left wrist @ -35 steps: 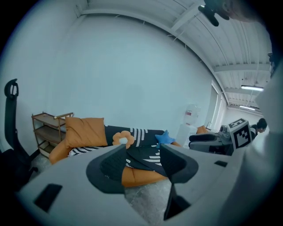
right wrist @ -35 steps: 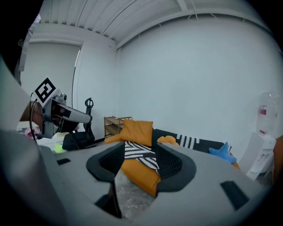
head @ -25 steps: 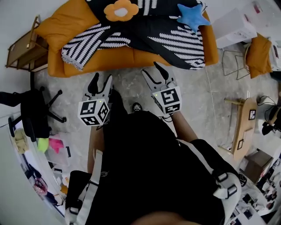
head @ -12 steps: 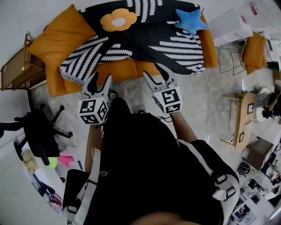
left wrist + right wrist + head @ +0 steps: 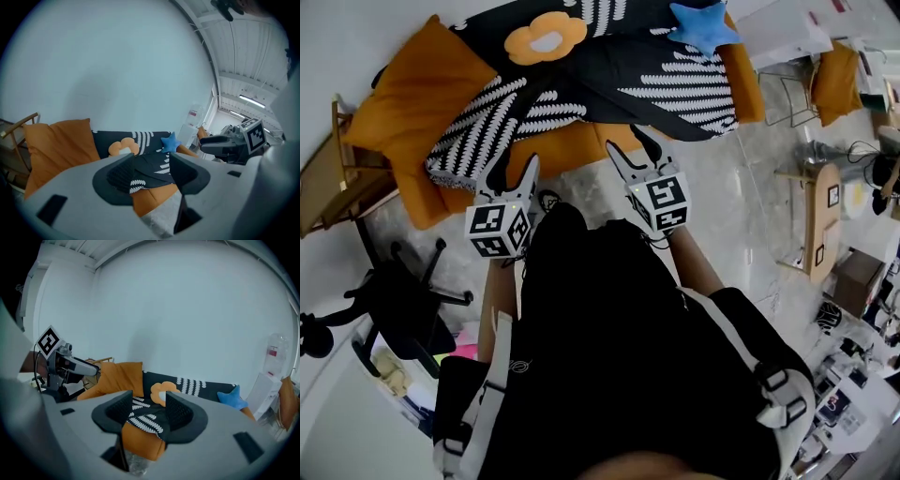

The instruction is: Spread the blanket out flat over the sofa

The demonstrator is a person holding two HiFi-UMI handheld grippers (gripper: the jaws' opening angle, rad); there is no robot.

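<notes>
A black blanket with white stripes [image 5: 609, 89] lies rumpled and partly folded over the orange sofa [image 5: 572, 145], its left end bunched near the seat's front edge. My left gripper [image 5: 514, 169] hovers open just short of that bunched end, nothing between its jaws. To its right my right gripper [image 5: 628, 148] is also open and empty, in front of the sofa seat. Through the left gripper [image 5: 150, 169] the blanket [image 5: 157, 166] shows beyond the jaws. From the right gripper [image 5: 149, 412], the blanket [image 5: 145, 420] lies ahead on the seat.
An orange flower cushion [image 5: 546, 36] and a blue star cushion [image 5: 703, 23] rest on the blanket. A large orange pillow [image 5: 417, 94] leans at the sofa's left. A wooden chair [image 5: 328, 183] and a black office chair [image 5: 408, 309] stand at the left; a white box [image 5: 783, 37] at the right.
The person has stepped closer to the sofa, so both open grippers now sit at its front edge. Jaws have stayed as wide as before.
</notes>
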